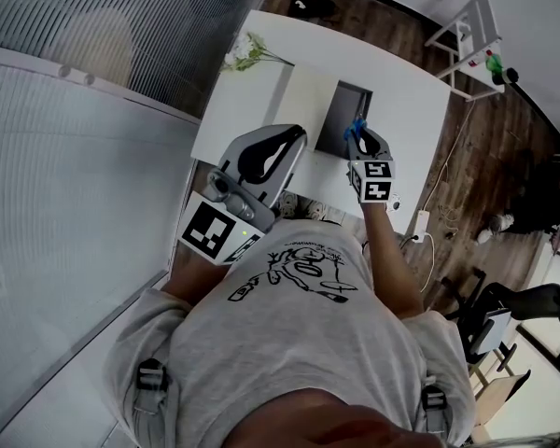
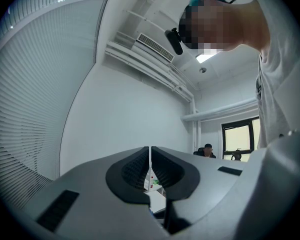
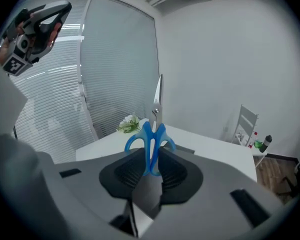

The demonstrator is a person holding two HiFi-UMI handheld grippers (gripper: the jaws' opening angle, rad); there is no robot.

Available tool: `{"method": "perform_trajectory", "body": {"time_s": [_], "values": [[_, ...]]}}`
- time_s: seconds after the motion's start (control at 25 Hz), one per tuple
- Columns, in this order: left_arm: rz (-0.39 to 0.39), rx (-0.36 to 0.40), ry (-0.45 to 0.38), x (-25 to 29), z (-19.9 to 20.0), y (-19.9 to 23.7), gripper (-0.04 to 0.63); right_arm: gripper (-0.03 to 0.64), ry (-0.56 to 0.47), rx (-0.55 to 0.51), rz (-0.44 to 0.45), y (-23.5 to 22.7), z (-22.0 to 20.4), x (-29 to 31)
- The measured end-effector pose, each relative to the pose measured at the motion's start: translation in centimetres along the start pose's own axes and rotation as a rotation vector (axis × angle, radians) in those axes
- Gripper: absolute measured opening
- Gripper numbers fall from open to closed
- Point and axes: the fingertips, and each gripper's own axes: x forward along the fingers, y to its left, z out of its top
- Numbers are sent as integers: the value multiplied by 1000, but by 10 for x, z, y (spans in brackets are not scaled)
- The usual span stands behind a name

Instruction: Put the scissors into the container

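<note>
Scissors [image 3: 151, 134] with glossy blue plastic loop handles and slim steel blades were clamped by the handles between the ribbed black pads [image 3: 129, 174] of the right tongs [image 3: 151, 168]. The blades were closed into one narrow point and stood toward 12 o'clock in the right gripper view. The tongs' shells were seen as smooth, matte grey plastic with rounded shoulders.

In the head view a dark grey, straight-edged rectangular container [image 1: 338, 110] was seen on the flat white surface [image 1: 401, 101]. A pale cream panel [image 1: 303, 96] lay against its 9 o'clock side. A small bunch of white flowers [image 1: 247, 54] with green leaves lay at 10 o'clock of it, near the surface's corner. The scissors were held at the container's 3 o'clock edge, above the surface; whether they touched it could not be told.

The right tongs were tipped downward at the end of a bare, outstretched forearm [image 1: 392, 259]. The left tongs [image 2: 150, 159] were held close to the grey printed T-shirt [image 1: 299, 343], at 8 o'clock of the container. Their pads were pressed together with nothing between them, and they were aimed roughly level at a plain white wall.
</note>
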Motion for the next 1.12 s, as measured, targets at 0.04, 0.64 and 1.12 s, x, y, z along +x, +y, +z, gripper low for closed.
{"method": "perform_trajectory", "body": {"time_s": [0.04, 0.64, 1.12], "values": [[1, 0, 0, 0, 0, 0, 31, 84, 12, 9, 1, -1, -4, 4], [17, -11, 13, -7, -4, 9, 29, 84, 201, 133, -3, -14, -60, 59], [21, -19, 23, -10, -7, 10, 29, 84, 335, 253, -12, -15, -84, 88]]}}
